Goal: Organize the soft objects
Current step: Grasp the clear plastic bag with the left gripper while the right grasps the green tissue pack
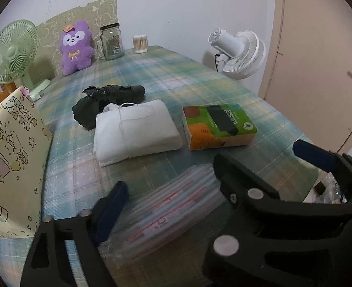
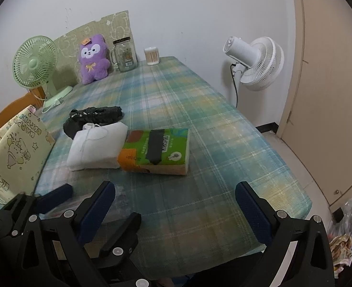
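Hovering low at the bottom of the left wrist frame, the left gripper (image 1: 211, 167) stands spread wide, released, straddling a clear plastic pack (image 1: 168, 210) with red and white stripes that lies flat on the plaid bench (image 1: 152, 76). In the lower part of the right wrist frame the right gripper (image 2: 176, 205) is likewise released and holds nothing, over bare cloth.

Risks, as I judge them: the plastic pack looks slick and thin, so a shallow pinch could slide off or lift only the film. The two grippers sit close together in the right wrist frame, so a careless reach might knock one against the other.

At mid-frame lie the remaining soft things: a white cloth bundle (image 1: 135, 129) tied with string, touching a black crumpled bag (image 1: 109, 100) behind it, and a green and orange tissue pack (image 1: 219, 126) just beside it.

At the left edge stands a yellow patterned bag (image 1: 11, 148); its contents are hidden. In the upper part, a lidded glass jar (image 1: 112, 43) appears empty, and a small clear tub (image 1: 140, 44) holds cotton swabs.
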{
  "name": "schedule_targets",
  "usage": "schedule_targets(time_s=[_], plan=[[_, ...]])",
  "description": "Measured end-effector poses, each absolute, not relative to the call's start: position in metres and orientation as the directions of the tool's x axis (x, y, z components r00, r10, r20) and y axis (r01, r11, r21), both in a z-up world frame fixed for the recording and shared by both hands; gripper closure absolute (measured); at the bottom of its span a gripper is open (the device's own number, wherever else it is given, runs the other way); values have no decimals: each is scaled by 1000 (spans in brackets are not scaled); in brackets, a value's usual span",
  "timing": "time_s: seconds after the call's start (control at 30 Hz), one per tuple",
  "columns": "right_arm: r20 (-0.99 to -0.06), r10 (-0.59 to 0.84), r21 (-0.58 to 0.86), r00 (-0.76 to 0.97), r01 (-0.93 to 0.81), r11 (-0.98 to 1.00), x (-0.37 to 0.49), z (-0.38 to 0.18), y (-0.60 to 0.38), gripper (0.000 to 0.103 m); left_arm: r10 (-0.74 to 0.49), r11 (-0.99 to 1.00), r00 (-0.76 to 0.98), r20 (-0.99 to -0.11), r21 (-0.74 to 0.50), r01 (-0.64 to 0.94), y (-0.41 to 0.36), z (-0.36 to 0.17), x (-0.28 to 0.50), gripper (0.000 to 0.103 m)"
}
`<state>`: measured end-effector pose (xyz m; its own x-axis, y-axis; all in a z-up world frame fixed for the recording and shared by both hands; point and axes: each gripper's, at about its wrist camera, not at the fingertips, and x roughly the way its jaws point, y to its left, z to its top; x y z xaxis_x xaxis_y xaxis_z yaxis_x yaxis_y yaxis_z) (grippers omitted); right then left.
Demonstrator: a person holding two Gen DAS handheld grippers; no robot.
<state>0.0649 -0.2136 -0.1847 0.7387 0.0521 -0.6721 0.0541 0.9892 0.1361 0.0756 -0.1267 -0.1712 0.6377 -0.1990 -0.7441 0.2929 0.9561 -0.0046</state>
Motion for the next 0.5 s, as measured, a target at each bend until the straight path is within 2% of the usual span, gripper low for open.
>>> schedule_targets(time_s=[0.07, 0.2, 0.3, 0.5], plan=[[-673, 51, 128, 737, 48, 991, 66, -185, -211, 1, -208, 955, 637, -742, -11, 298, -125, -170, 76, 31], [-677, 55, 127, 734, 43, 991, 68, -184, -206, 1, -229, 948, 637, -736, -19, 319, -123, -168, 75, 56], [-677, 55, 124, 734, 40, 991, 69, -183, -202, 1, -230, 951, 635, -737, -31, 308, -118, -167, 77, 66], [-675, 60, 119, 735, 28, 992, 72, -179, -192, 1, -206, 962, 645, -736, -32, 271, -109, -164, 77, 79]])
